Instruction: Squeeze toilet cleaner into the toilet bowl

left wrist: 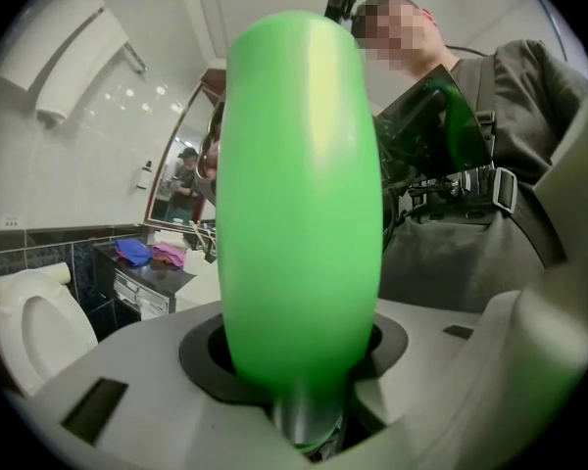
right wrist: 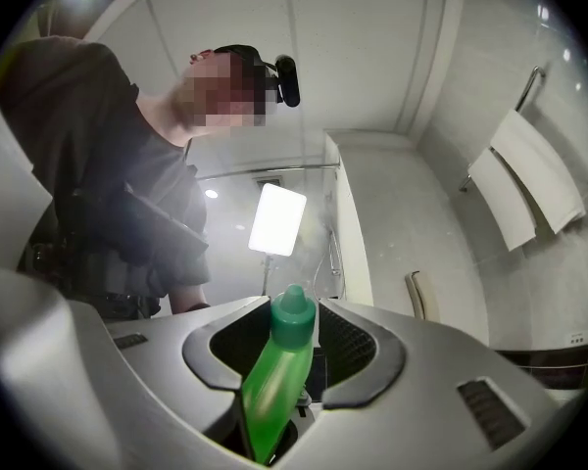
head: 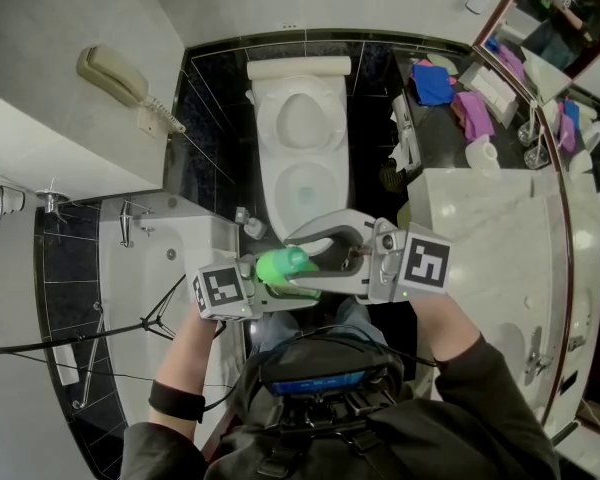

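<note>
two grippers share one green bottle point(head: 283, 268), held just short of the open toilet bowl point(head: 272, 193): the left gripper point(left wrist: 299, 380) clamps its body, the right gripper point(right wrist: 292, 351) pinches its cap point(right wrist: 294, 311), so uncapping likely wants a steady left hold and a square twist.

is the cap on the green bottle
Yes, the right gripper view shows the green cap seated on the bottle's neck, between the right tongs.
</note>
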The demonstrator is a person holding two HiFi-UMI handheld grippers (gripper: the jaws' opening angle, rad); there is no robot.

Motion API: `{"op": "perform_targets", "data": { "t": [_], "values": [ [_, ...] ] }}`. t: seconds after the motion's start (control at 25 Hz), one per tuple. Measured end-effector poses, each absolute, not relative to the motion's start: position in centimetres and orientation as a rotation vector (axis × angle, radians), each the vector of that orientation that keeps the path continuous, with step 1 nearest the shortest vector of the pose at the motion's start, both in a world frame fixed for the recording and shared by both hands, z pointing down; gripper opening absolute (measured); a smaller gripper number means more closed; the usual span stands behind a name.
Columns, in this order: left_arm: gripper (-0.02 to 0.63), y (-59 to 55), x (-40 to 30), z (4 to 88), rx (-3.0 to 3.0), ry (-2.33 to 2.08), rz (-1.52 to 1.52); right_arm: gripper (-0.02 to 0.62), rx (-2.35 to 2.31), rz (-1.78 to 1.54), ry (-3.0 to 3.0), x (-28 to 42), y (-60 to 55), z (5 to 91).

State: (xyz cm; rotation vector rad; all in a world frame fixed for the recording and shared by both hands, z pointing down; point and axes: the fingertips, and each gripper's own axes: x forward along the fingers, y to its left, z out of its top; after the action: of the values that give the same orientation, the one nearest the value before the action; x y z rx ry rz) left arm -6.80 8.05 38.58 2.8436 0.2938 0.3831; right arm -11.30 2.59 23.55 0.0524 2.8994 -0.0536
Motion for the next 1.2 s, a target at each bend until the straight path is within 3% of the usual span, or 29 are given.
{"op": "perform_targets", "data": {
  "t": [0.4, 1.2],
  "values": [
    [0.193, 6.4, -6.6, 39.8, 2.907, 0.098, 0.448, 0.148, 0.008, -0.261, 2.882, -11.2, 2.1, 24.0],
    [0.193, -4.3, -12.9, 47.7, 2.892, -1.424, 1.142, 0.146, -0.450, -1.176, 2.783, -9.6, -2.0, 32.9]
  ]
}}
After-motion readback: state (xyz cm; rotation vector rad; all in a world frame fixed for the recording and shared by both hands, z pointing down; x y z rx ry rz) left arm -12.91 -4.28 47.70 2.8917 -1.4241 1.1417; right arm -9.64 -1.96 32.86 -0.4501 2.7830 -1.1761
